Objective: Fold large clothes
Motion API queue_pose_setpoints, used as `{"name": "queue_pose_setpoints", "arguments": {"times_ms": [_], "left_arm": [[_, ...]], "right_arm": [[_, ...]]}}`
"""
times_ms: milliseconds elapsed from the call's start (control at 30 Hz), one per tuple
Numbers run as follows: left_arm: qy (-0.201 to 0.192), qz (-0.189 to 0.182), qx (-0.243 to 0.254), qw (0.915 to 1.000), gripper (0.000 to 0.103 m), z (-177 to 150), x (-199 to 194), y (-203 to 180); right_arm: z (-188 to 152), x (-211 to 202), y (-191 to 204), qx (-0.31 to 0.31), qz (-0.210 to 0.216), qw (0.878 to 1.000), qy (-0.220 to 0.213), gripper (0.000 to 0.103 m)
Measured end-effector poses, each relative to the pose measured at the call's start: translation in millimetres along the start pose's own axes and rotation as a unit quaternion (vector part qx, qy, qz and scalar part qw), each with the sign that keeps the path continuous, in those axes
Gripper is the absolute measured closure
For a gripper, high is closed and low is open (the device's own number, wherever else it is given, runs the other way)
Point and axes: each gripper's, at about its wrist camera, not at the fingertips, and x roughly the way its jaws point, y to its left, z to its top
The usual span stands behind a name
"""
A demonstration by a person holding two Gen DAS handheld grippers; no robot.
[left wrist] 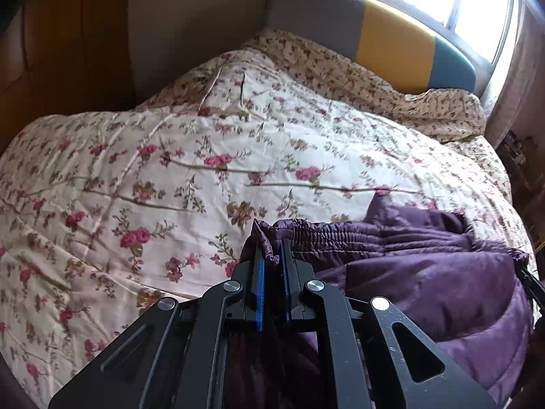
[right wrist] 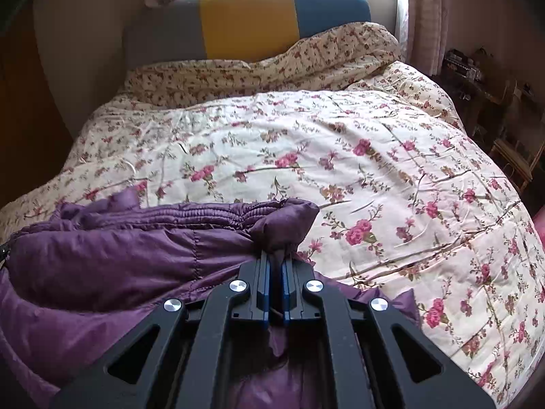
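A purple quilted down jacket (left wrist: 425,272) lies bunched at the near edge of the bed; it also shows in the right wrist view (right wrist: 119,259). My left gripper (left wrist: 272,248) is shut on the jacket's left corner at its gathered hem, with fabric pinched between the blue pads. My right gripper (right wrist: 276,255) is shut on the jacket's right corner, with a puff of fabric bulging above the fingertips. The hem stretches between the two grippers. The jacket's lower part hangs toward me, hidden under the grippers.
The bed is covered by a cream floral quilt (left wrist: 204,156) (right wrist: 374,170). A second small-flowered quilt (right wrist: 255,68) is heaped at the grey, yellow and blue headboard (right wrist: 245,20). A wooden wardrobe (left wrist: 51,51) stands left; cluttered shelves (right wrist: 483,78) stand right.
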Motion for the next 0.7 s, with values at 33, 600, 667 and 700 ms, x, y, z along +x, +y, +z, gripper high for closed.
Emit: {"name": "queue_pose_setpoints", "arguments": {"times_ms": [33,600,667,700], "left_arm": [[0.004,0.002,-0.002,1.0000,0.095,-2.8,5.1,0.1],[0.000,0.001,-0.025,0.9997,0.091,-19.5,25.8,5.6],[0.002,0.005,-0.023,0.9997,0.088,-17.6,23.1,3.9],[0.003,0.007,-0.022,0.9997,0.082,-16.5,21.1,4.0]], "right_arm": [[-0.7,4.1,1.0,-0.003,-0.002,1.000,0.003,0.098],[-8.6,42.8,-3.1,0.013,0.013,0.999,0.036,0.094],[-6.8,40.6,-2.6,0.012,0.009,0.999,0.039,0.092],[-5.5,39.6,-2.1,0.011,0.007,0.999,0.039,0.091]]}}
